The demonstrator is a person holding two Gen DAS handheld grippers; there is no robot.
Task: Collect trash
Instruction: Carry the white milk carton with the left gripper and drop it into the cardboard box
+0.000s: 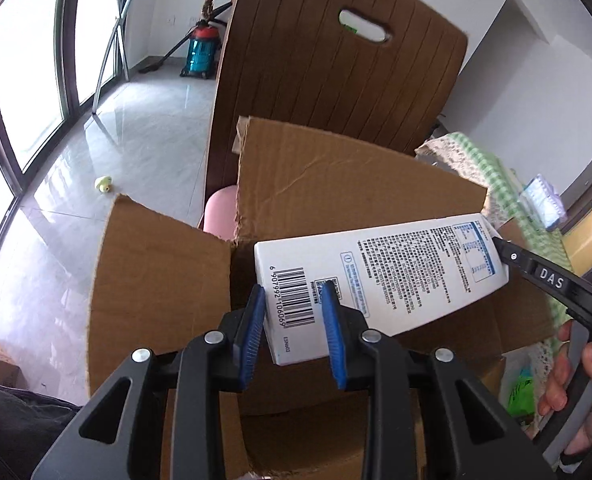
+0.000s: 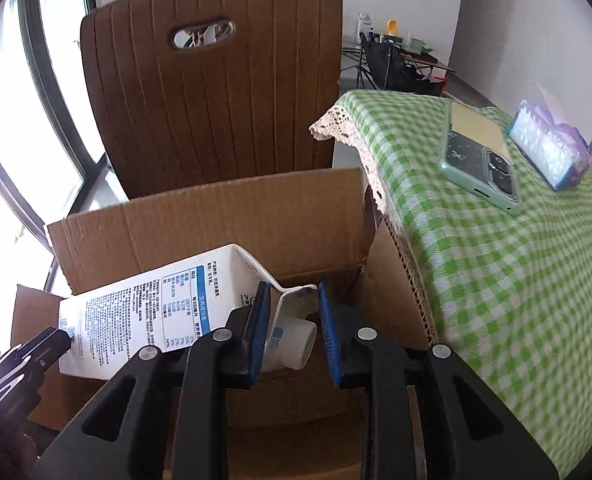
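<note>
A white milk carton point(image 1: 380, 276) lies on its side in the air over an open cardboard box point(image 1: 336, 184). My left gripper point(image 1: 293, 300) is shut on the carton's barcode end, its blue pads on either side. My right gripper point(image 2: 293, 300) is shut on the carton's gabled top point(image 2: 296, 300) near the round cap point(image 2: 300, 344). The carton also shows in the right wrist view point(image 2: 147, 312), over the box point(image 2: 223, 224). The right gripper's fingers point(image 1: 544, 276) reach the carton from the right in the left wrist view.
A brown chair back point(image 2: 215, 80) stands behind the box. A table with a green checked cloth point(image 2: 496, 260) lies to the right, holding a phone point(image 2: 480, 164) and a tissue pack point(image 2: 552, 148). A pink stool point(image 1: 221, 212) and a vacuum point(image 1: 201, 54) stand on the tiled floor.
</note>
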